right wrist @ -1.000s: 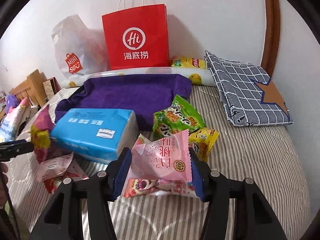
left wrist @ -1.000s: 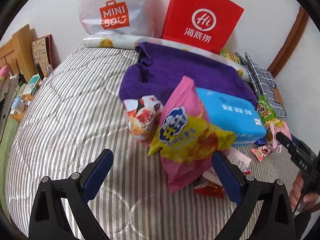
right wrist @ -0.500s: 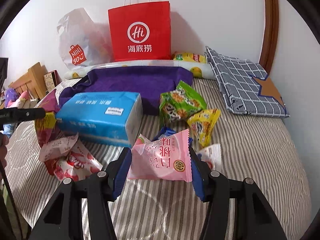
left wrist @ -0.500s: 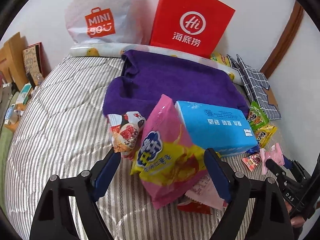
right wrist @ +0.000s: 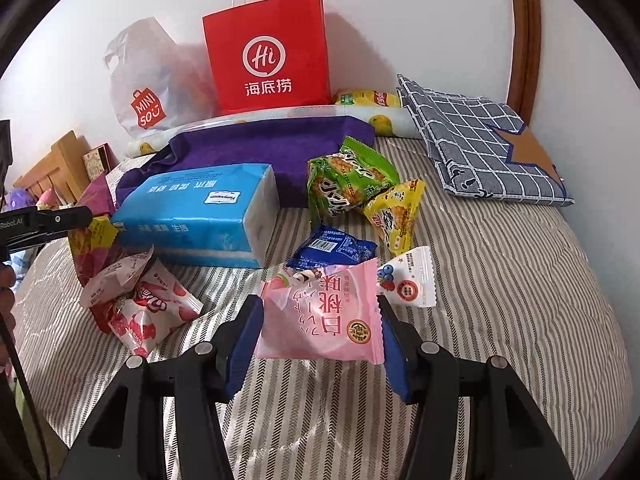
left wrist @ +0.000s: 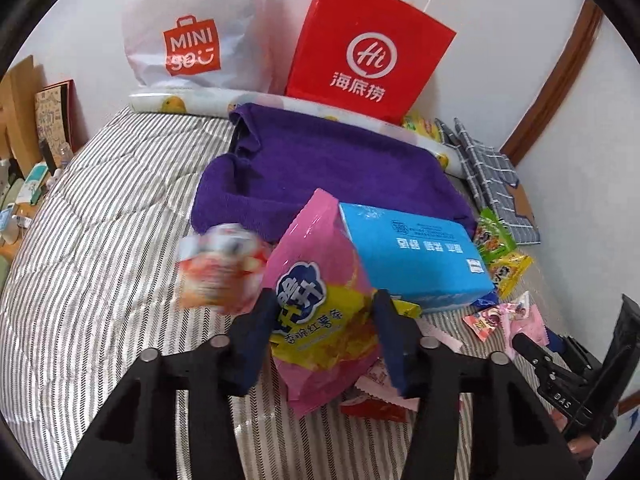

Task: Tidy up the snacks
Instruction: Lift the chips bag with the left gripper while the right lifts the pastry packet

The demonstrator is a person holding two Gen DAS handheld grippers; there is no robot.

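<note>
Pink-and-yellow foil crisp bag (left wrist: 320, 304), upright between the closing left gripper (left wrist: 324, 332) (right gripper (right wrist: 320, 332) clamps a pale pink sachet (right wrist: 320, 316)).

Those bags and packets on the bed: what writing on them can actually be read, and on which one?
"MINI SO": white plastic bag.
"Hi" and "海底捞": red paper bag.
"香脆红薯条": pink and yellow snack bag.
"白桃": pale pink packet, print upside down.
"DAS": right gripper.
"Robot.AI": left gripper.
Blue tissue pack: print too small.
Green packet, yellow packet: not legible.
</note>
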